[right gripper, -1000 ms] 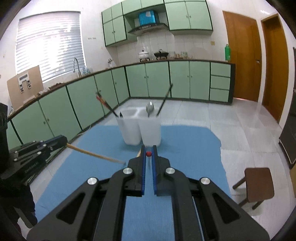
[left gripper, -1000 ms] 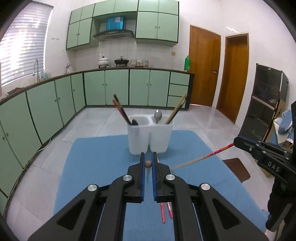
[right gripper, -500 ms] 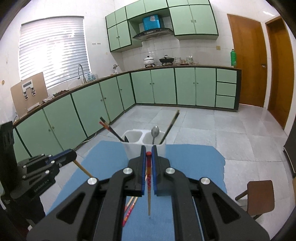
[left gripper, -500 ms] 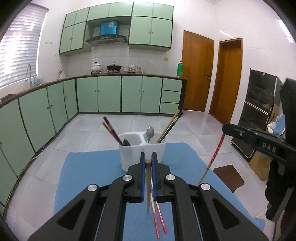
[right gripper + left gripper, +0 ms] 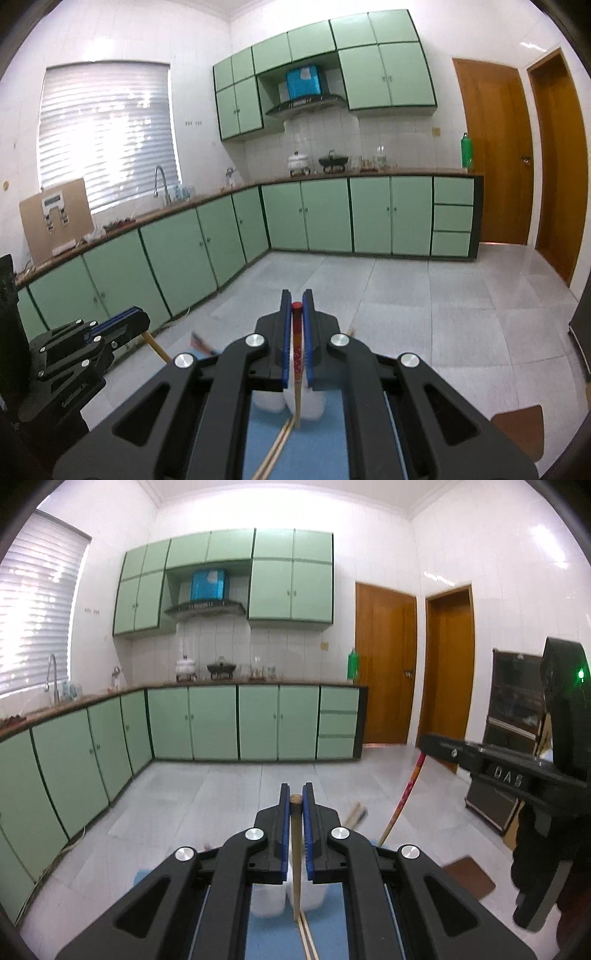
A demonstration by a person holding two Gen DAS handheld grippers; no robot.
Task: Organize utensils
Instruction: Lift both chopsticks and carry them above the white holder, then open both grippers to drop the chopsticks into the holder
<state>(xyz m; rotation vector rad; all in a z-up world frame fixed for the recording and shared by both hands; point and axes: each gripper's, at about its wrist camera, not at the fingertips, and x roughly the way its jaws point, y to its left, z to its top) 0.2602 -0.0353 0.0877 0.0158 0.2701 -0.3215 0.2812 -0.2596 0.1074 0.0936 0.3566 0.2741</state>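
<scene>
My left gripper (image 5: 295, 801) is shut on a plain wooden chopstick (image 5: 295, 864) that hangs straight down between the fingers. My right gripper (image 5: 296, 306) is shut on a red-topped chopstick (image 5: 297, 369), also hanging down. The white two-cup utensil holder (image 5: 269, 901) sits below and behind my fingers, mostly hidden; it also shows in the right wrist view (image 5: 269, 402). Two more chopsticks (image 5: 308, 941) lie on the blue mat (image 5: 266, 938). The right gripper with its red chopstick (image 5: 402, 797) shows at the right of the left wrist view.
Tips of utensils in the holder (image 5: 356, 814) poke up right of my left fingers. A small brown stool (image 5: 521, 424) stands on the tiled floor at right. Green kitchen cabinets (image 5: 258, 720) line the far walls.
Both grippers have lifted and tilted up, each with its chopstick now hanging vertically. The holder has dropped low in both views, behind the fingers.
</scene>
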